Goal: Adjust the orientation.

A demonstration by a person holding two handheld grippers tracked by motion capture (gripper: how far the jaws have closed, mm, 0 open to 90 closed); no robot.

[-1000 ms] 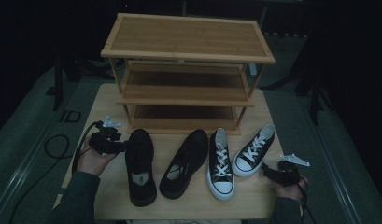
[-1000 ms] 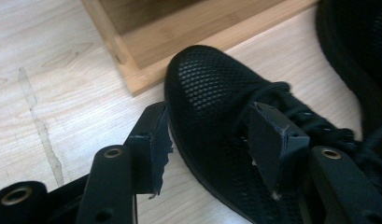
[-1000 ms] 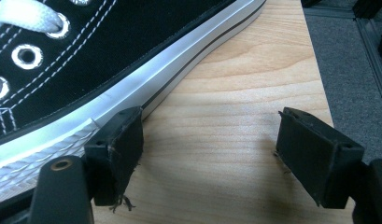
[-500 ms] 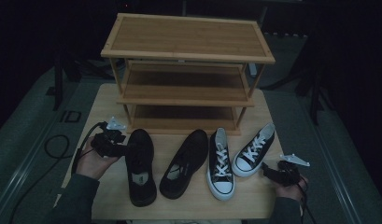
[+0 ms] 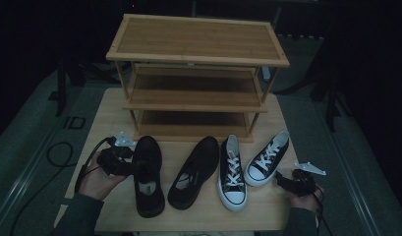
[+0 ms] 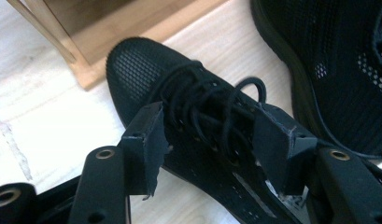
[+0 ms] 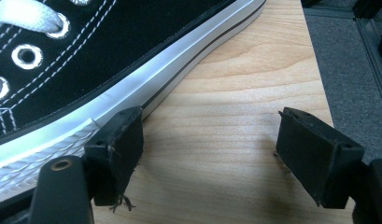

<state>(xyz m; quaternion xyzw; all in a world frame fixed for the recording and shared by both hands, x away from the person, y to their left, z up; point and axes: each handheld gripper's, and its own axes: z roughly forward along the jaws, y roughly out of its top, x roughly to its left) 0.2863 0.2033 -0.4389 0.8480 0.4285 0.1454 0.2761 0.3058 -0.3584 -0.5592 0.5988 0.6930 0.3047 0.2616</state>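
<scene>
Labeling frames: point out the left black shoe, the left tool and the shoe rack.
left black shoe [image 6: 146, 70], left gripper view, mesh toe
left tool [image 6: 207, 135], left gripper view, gap between open jaws
shoe rack [image 5: 198, 39], high view, top shelf

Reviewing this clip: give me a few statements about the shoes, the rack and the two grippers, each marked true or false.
1. Four shoes lie on the table. True.
2. The wooden rack already holds a shoe. False: its shelves are bare.
3. The left gripper has its jaws spread on either side of the black mesh shoe. True.
4. The right gripper is clamped on the white-soled sneaker. False: it is open beside the sole, bare table between its jaws.
</scene>
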